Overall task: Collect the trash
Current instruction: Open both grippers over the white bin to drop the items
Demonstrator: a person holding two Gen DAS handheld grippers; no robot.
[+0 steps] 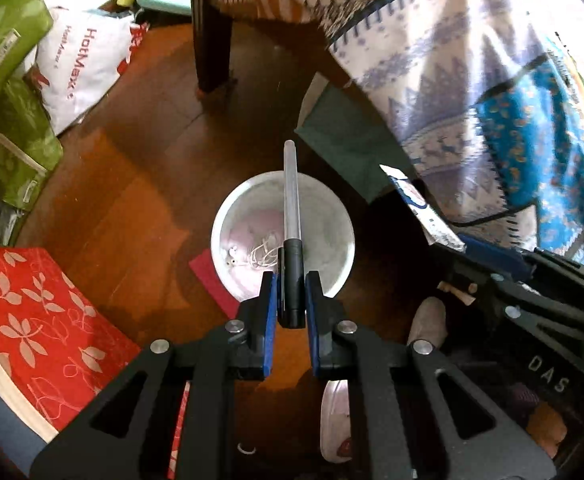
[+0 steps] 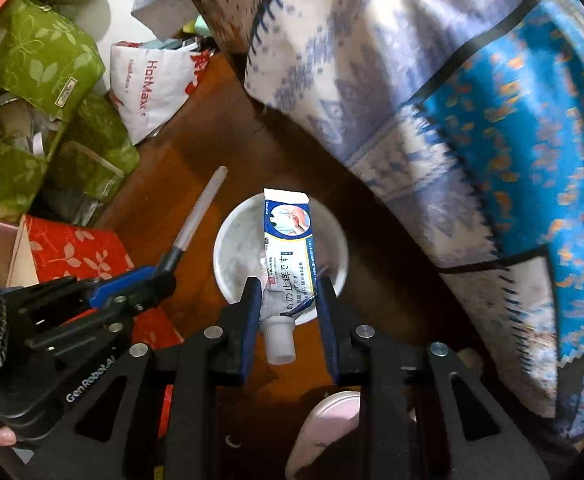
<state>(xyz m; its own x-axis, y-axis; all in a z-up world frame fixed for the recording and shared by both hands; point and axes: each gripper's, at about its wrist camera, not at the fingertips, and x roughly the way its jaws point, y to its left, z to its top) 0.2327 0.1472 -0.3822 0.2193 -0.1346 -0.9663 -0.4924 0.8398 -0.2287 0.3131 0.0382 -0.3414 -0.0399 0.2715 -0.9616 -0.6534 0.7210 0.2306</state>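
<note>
My left gripper (image 1: 288, 280) is shut on a pen (image 1: 292, 216) with a clear barrel and black cap, held above a white round bin (image 1: 331, 216) on the wooden floor. The bin holds white earphones (image 1: 252, 258) and pale scraps. My right gripper (image 2: 288, 288) is shut on a squeezed white-and-blue tube (image 2: 290, 252) with a white cap, held over the same bin (image 2: 232, 248). The left gripper and pen (image 2: 196, 216) show at the left of the right wrist view. The right gripper with the tube (image 1: 415, 196) shows at the right of the left wrist view.
A patterned blanket (image 1: 471, 92) hangs at the right. Green boxes (image 1: 8, 24), a white HotMaxx bag (image 1: 88, 64) and a red leaf-print box (image 1: 40, 320) crowd the left. A dark chair leg (image 1: 212, 40) stands behind. A red card (image 1: 212, 280) lies beside the bin.
</note>
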